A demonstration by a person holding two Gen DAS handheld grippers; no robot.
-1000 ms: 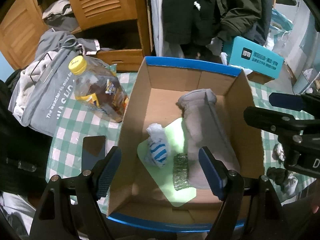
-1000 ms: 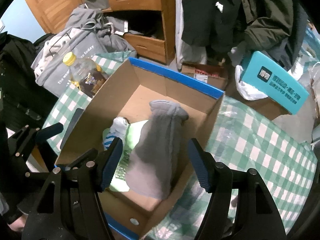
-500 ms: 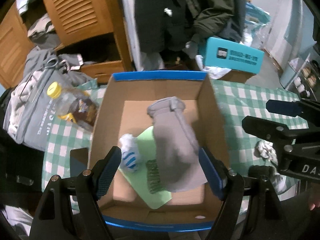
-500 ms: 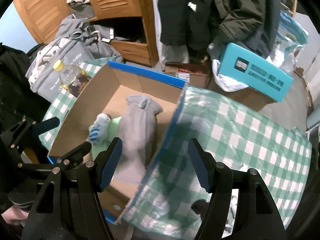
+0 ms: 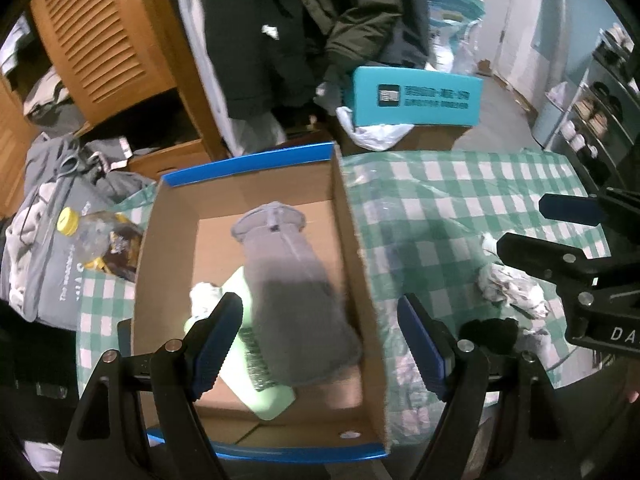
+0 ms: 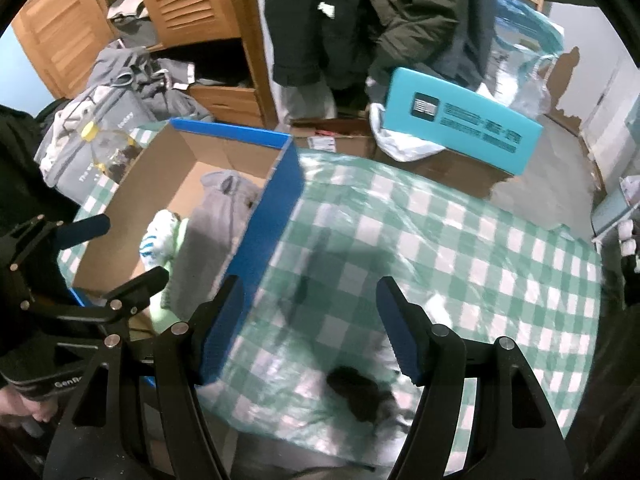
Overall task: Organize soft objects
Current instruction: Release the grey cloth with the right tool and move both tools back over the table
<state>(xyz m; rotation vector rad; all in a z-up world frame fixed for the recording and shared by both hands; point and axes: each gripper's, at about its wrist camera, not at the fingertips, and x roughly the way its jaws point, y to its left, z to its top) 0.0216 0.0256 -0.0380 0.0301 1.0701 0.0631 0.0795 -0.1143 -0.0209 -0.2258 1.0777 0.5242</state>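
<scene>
Clutter rings your desk (image 6: pixel 460 248), which wears a green-and-white checked plastic cloth: louvred wooden cupboard doors, hanging dark coats and a teal rectangular carton (image 5: pixel 416 98) stand behind it.

Your left gripper (image 5: pixel 320 344) hangs over the near right corner of the open brown cardboard box with blue edges (image 5: pixel 352 240). Its fingers are spread wide and pinch nothing. Between and just beyond them, inside the box, lies a long grey fleece sock-like piece (image 5: pixel 296 292). Left of it sit a pale green flat pad (image 5: pixel 256 360) and a small white-and-blue striped sock (image 6: pixel 158 236).

Your right gripper (image 6: pixel 310 328) points down at the cloth to the right of the box, its fingers also spread and empty. A small dark bundle of fabric (image 6: pixel 362 394) lies on the cloth just below the gap between them, near the desk's front edge. A crumpled white patterned cloth (image 5: pixel 510 286) rests further right, under the right gripper as the left camera sees it.

By the look of it, you are partway through: several soft pieces are boxed, and at least those two remain loose on the desk. A yellow-capped plastic bottle (image 5: pixel 100 236) lies left of the box.
</scene>
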